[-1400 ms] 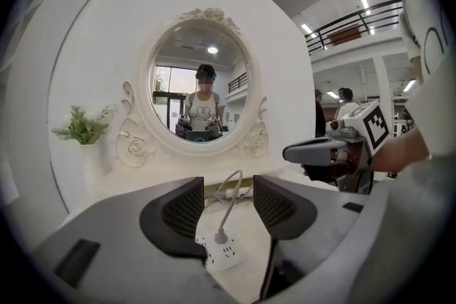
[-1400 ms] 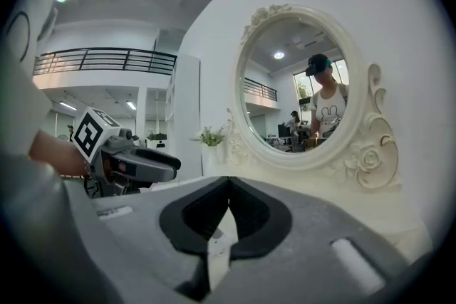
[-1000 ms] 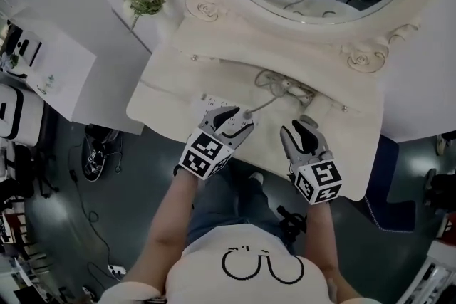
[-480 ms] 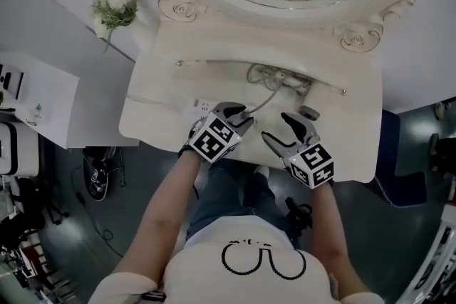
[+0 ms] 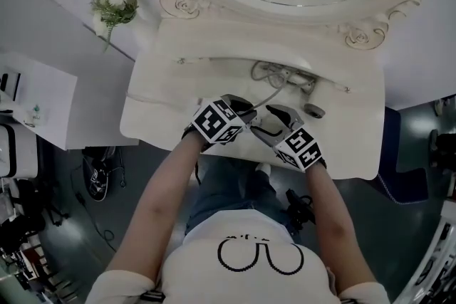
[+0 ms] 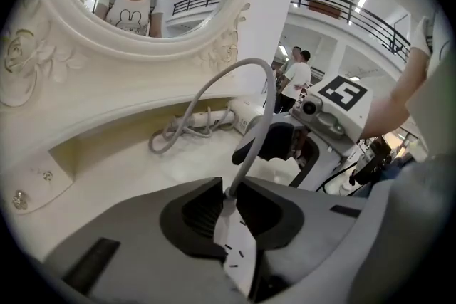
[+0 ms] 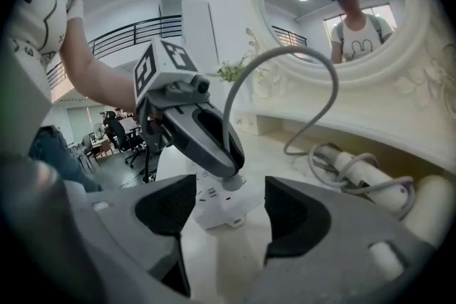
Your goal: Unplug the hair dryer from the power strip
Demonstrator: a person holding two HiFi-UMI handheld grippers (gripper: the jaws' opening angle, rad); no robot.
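The jaws of our left gripper (image 6: 226,204) have just been closing and now clamp the plug (image 7: 232,184) standing in the power strip (image 7: 214,208) on the desk (image 5: 164,89), while the jaws of our right gripper (image 7: 229,221), just opened wide with nothing between them, face the strip's end just ahead.

White power strip (image 7: 214,208) flat, plug (image 7: 232,184) seated in it; hair dryer (image 7: 370,171) beyond, cord (image 7: 318,156) looped.
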